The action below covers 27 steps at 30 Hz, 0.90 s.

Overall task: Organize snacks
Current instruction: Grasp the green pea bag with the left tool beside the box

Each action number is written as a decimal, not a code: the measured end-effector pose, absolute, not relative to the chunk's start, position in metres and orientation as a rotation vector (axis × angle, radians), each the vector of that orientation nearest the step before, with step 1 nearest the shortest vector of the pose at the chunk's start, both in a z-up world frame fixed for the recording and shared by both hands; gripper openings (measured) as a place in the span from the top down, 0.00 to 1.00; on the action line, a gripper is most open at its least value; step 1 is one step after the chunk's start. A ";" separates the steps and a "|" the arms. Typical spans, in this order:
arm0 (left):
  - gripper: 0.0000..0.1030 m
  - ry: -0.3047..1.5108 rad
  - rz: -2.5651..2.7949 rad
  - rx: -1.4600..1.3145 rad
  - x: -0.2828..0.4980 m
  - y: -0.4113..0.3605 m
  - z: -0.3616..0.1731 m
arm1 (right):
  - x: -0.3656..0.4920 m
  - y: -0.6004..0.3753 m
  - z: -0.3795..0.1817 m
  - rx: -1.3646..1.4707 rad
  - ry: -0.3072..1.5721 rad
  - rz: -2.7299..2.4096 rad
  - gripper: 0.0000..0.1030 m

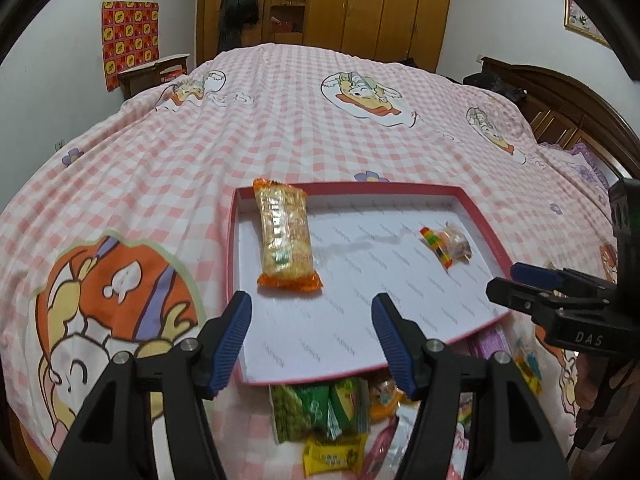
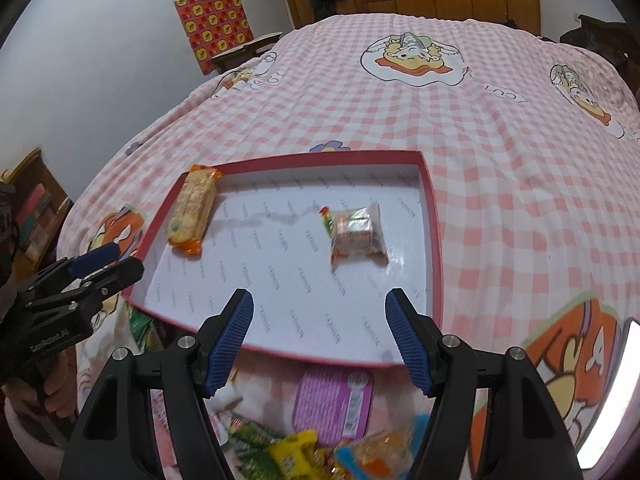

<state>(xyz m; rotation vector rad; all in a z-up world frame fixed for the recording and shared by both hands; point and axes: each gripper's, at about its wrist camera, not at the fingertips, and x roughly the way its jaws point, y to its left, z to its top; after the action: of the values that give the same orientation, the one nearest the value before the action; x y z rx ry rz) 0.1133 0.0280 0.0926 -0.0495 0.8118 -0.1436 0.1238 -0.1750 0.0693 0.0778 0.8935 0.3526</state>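
We see two snacks already inside the shallow red-rimmed box lid (image 2: 434, 216) on the bed. The long orange-ended cracker pack (image 1: 286, 236) lies along the lid's left wall, its long axis running from the near edge to the far one, its far end riding up onto the far-left corner of the rim. The small clear packet (image 2: 358, 232) sits in the right half, well apart from the cracker pack and short of the right wall; white floor lies open between them and toward the near rim.

Past the near rim a loose pile of snacks (image 1: 332, 416) lies on the checked bedspread (image 1: 280, 128), a purple pack (image 2: 334, 404) partly tucked under the lid's edge.

Our left gripper (image 1: 312, 344) and right gripper (image 2: 320, 340) both hover over the near rim, jaws spread wide, holding nothing.
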 end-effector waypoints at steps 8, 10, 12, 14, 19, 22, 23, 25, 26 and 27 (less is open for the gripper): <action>0.36 0.831 -0.151 -0.061 0.095 0.032 0.089 | 0.100 -0.169 0.069 0.080 0.898 0.360 0.32; 0.36 0.835 -0.153 -0.068 0.090 0.033 0.087 | 0.093 -0.168 0.066 0.079 0.906 0.366 0.32; 0.36 0.839 -0.157 -0.077 0.085 0.034 0.086 | 0.087 -0.169 0.065 0.081 0.909 0.371 0.32; 0.36 0.841 -0.162 -0.080 0.081 0.035 0.085 | 0.081 -0.170 0.063 0.085 0.914 0.371 0.32; 0.36 0.861 -0.171 -0.077 0.072 0.033 0.078 | 0.070 -0.170 0.055 0.074 0.927 0.360 0.32; 0.36 0.884 -0.171 -0.083 0.071 0.032 0.069 | 0.066 -0.171 0.051 0.076 0.931 0.359 0.32; 0.36 0.891 -0.171 -0.086 0.070 0.032 0.067 | 0.064 -0.172 0.049 0.075 0.929 0.356 0.32; 0.36 0.903 -0.171 -0.096 0.070 0.032 0.062 | 0.061 -0.173 0.049 0.073 0.924 0.350 0.32; 0.36 0.907 -0.170 -0.100 0.070 0.032 0.060 | 0.060 -0.173 0.048 0.073 0.922 0.348 0.32; 0.36 0.911 -0.169 -0.105 0.070 0.033 0.059 | 0.058 -0.174 0.048 0.074 0.918 0.345 0.32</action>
<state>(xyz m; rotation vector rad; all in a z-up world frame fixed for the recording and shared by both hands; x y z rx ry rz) 0.0699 0.0328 0.0587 -0.1048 0.9106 -0.1694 0.0583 -0.1740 0.0483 0.0739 0.9177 0.3447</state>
